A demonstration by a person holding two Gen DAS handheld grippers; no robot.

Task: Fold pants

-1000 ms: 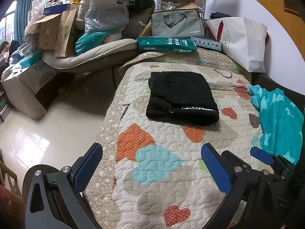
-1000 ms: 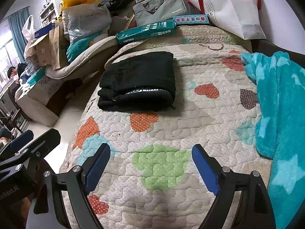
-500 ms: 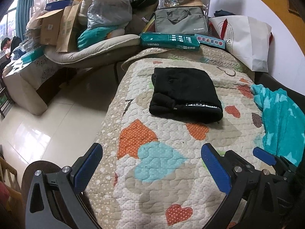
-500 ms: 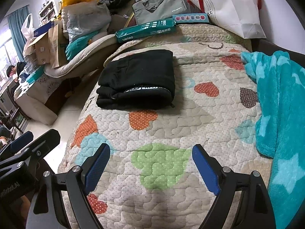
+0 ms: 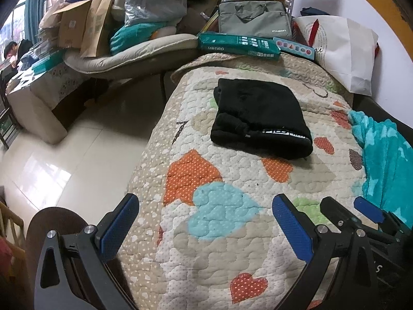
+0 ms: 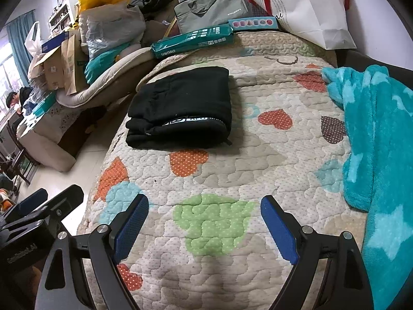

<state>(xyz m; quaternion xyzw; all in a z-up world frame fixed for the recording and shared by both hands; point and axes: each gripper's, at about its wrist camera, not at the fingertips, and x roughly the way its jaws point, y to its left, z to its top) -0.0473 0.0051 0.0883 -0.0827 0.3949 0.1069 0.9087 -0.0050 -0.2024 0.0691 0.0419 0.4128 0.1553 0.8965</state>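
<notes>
The black pants (image 5: 259, 117) lie folded into a thick rectangle on the heart-patterned quilt (image 5: 222, 206), with a white-lettered waistband at the near edge. They also show in the right wrist view (image 6: 180, 106). My left gripper (image 5: 206, 222) is open and empty, hovering over the quilt's near left part, well short of the pants. My right gripper (image 6: 205, 222) is open and empty over a green heart, also well short of the pants. Its fingers show at the right of the left wrist view (image 5: 366, 209).
A teal fleece blanket (image 6: 379, 139) lies along the quilt's right side. A green box (image 6: 193, 40), a grey bag (image 6: 211, 7) and a white paper bag (image 6: 302, 7) stand at the far end. A tiled floor (image 5: 64, 160) and cluttered cushions lie to the left.
Both grippers have drawn back slightly from the pants and stay open. The pants have not moved.
</notes>
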